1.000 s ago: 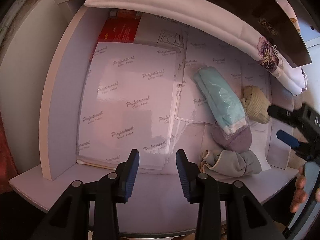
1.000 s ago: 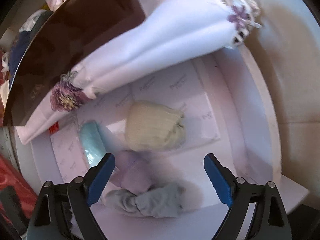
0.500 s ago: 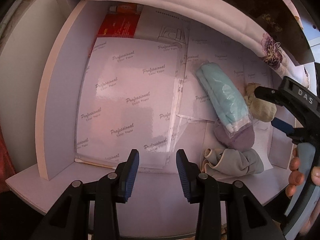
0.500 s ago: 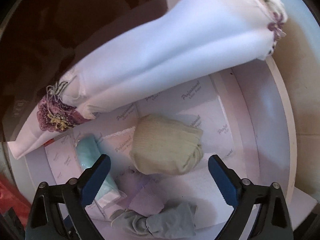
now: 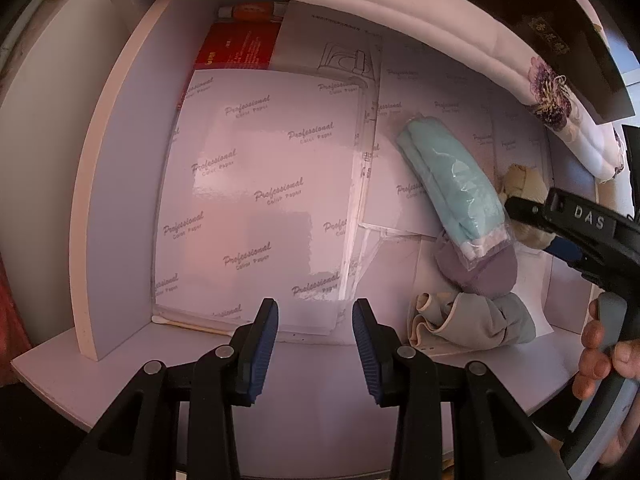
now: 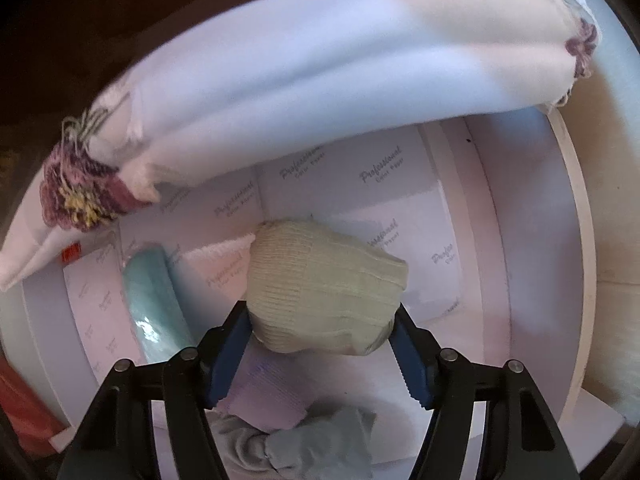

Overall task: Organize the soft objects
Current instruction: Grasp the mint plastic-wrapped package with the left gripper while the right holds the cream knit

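Note:
A beige knitted sock bundle [image 6: 324, 292] lies on a white shelf, and my right gripper [image 6: 320, 344] is closing on it, both blue pads touching its sides. In the left wrist view the same right gripper [image 5: 540, 228] hides most of the beige bundle [image 5: 520, 184]. Left of it lie teal socks in a clear packet [image 5: 452, 184], a lilac sock [image 5: 480, 272] and a grey sock bundle [image 5: 472, 320]. My left gripper [image 5: 316, 344] hangs open over the shelf's front edge, nothing between its fingers.
Glossy packs of colour paper [image 5: 264, 184] cover the shelf floor, with a red box [image 5: 236, 44] at the back. A white embroidered cloth [image 6: 320, 80] overhangs from above. The shelf's side wall [image 5: 104, 200] stands at the left. A person's hand [image 5: 596, 356] holds the right gripper's handle.
The right gripper has come down over the beige bundle and its jaws have narrowed from wide open onto the bundle's sides. The left gripper has stayed put.

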Available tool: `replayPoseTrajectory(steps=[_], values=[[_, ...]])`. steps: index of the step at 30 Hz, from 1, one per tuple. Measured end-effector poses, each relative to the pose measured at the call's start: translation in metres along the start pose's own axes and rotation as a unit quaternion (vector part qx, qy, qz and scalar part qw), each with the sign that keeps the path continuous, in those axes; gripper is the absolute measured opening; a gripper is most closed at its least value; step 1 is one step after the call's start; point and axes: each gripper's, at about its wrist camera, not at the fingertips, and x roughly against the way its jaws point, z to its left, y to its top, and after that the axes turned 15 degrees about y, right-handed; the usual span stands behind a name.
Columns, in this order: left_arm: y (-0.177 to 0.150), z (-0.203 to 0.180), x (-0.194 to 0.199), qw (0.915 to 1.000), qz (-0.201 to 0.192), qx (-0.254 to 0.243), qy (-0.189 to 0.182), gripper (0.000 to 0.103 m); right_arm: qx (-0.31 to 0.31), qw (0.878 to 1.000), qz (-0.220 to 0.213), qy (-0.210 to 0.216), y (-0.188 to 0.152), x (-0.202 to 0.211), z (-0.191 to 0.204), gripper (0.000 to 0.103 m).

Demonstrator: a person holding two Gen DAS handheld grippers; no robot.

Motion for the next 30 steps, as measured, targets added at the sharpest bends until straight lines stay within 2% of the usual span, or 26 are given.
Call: replayPoseTrajectory(steps=[7,12,14,17,22,25,30], values=[[0.002,-0.001,0.006,0.9999,-0.008,0.007,-0.006,0.038,-0.002,0.999,0.017,-0.042,-0.01,0.005,-0.005,0.068],[0.014,-0.015,0.018,0.9988,-0.016,0.014,-0.043,0.038,0.0,0.998,0.025,-0.056,-0.015,0.002,-0.007,0.068],[0.018,-0.021,0.019,0.9983,-0.011,0.014,-0.055,0.038,0.003,0.998,0.025,-0.057,-0.016,-0.004,-0.003,0.068],[0.025,-0.031,0.014,0.9986,-0.002,0.014,-0.051,0.038,0.002,0.998,0.024,-0.055,-0.022,-0.005,-0.007,0.069],[0.037,-0.04,0.004,0.9964,0.025,0.045,-0.067,0.039,-0.001,0.998,0.026,-0.051,-0.033,-0.001,-0.016,0.069],[0.043,-0.043,0.003,0.9929,0.029,0.074,-0.089,0.042,0.003,0.998,0.028,-0.052,-0.036,-0.004,-0.022,0.069],[0.057,-0.05,0.005,0.9884,0.021,0.102,-0.111,0.055,-0.001,0.999,0.027,-0.047,-0.032,-0.002,-0.026,0.069]])
